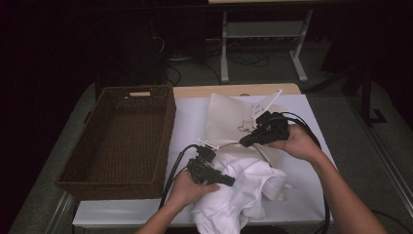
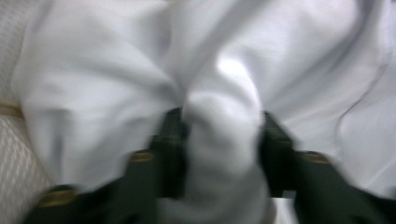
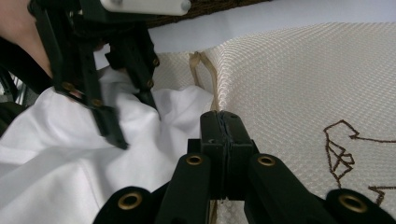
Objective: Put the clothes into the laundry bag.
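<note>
1. White garment (image 1: 238, 195) lying crumpled at the near edge of the table (image 1: 190, 117), in front of the person, partly over the lower end of a cream mesh bag (image 1: 229, 119); soft, plain, deeply creased, one bunched fold pushed up between the black jaws in the left gripper view (image 2: 224, 140).
2. Left gripper (image 1: 229, 181) part open, jaws set either side of that fold; pads seemingly pressing the cloth, though the blur in its own view leaves the firmness of the pinch uncertain. Seen from the right gripper view (image 3: 130, 116), its tips dug into the white fabric.
3. Right gripper (image 1: 246, 141) fully closed, jaws together on the edge of the mesh bag (image 3: 299, 84), right at the seam beside a tan drawstring (image 3: 205, 70).
4. Counted: one garment, one mesh bag, two grippers, one wicker basket (image 1: 122, 141).
5. Bag: woven, cream, a brown line drawing stitched on its face (image 3: 343, 154), lying flat on the white table cover and touching the garment.
6. Basket: dark brown, rectangular, at the left of the table, just beside the left hand (image 1: 187, 190) and apart from the cloth.
</note>
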{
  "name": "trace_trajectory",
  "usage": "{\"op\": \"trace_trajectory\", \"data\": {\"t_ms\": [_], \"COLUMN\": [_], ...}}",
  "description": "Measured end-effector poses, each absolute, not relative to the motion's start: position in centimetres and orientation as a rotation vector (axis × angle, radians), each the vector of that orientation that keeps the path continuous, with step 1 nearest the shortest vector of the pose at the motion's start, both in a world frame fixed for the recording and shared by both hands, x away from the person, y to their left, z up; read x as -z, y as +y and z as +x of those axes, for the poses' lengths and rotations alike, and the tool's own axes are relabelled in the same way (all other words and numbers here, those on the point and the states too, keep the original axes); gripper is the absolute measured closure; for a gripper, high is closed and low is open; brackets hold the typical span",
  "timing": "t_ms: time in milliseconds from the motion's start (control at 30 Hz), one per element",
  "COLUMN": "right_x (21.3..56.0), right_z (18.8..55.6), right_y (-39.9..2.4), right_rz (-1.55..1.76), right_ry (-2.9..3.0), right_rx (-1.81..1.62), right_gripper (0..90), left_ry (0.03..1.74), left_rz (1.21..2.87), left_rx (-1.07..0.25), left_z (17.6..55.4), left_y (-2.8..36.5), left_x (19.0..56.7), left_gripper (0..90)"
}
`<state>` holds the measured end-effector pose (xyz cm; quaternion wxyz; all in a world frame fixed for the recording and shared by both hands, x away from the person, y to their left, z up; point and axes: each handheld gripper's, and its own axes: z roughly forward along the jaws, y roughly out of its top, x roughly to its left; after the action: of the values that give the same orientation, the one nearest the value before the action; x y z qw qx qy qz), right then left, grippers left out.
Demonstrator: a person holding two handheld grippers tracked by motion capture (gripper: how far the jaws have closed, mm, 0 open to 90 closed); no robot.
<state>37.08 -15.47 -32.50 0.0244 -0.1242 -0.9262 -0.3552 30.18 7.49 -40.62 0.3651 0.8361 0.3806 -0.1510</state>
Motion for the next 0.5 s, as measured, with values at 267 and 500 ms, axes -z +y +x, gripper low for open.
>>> {"op": "trace_trajectory", "data": {"t_ms": [267,500], "right_x": [31.6,30.0], "right_z": [36.5,36.2], "right_y": [-16.0,-16.5], "right_rz": [-0.352,-0.337], "right_ry": [-2.849,-2.822], "right_rx": [1.157,1.261], "right_gripper": [88.9,88.9], "left_ry": [0.946,0.952], "left_rz": [1.922,1.957], "left_rx": [0.385,0.283], "left_z": [29.8,29.9], "left_y": [9.5,7.8], "left_x": [36.3,34.7], "left_gripper": [75.2,75.4]}}
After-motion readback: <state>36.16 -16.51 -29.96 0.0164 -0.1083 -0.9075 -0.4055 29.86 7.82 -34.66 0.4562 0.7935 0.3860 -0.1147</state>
